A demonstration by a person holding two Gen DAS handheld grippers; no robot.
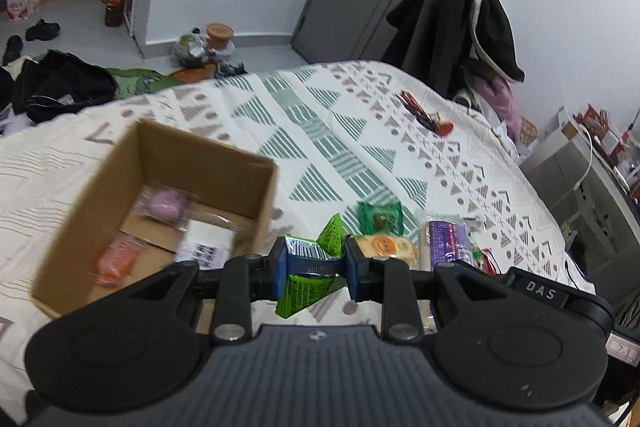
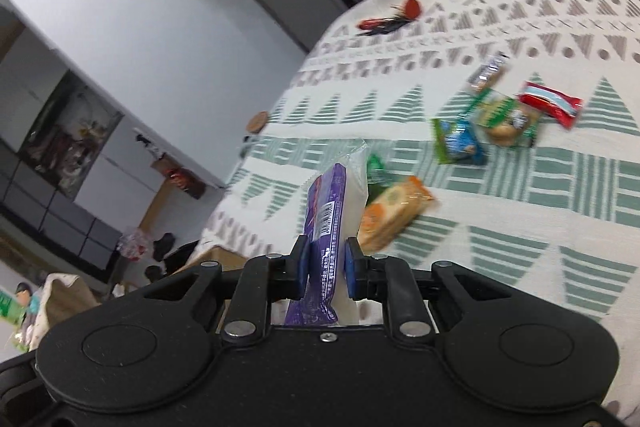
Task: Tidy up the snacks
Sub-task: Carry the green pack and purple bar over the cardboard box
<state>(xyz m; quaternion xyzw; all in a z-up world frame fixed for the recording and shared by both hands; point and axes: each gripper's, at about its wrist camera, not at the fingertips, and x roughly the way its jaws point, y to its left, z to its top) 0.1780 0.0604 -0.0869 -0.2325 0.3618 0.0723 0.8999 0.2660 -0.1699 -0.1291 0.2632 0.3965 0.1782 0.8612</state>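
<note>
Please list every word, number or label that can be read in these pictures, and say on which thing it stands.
"DAS": on the small black tag of the left hand-held gripper.
Green packet, purple packet, white label in the cardboard box: print too small or blurred to read.

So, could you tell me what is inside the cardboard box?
The cardboard box holds a pink snack, an orange packet and a white printed packet. Its near corner is hidden behind the left gripper.

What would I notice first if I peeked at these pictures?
The left hand-held gripper pinches a green snack packet right beside an open cardboard box on the patterned bedspread. The right hand-held gripper clamps a purple-wrapped snack, with more packets scattered beyond.
</note>
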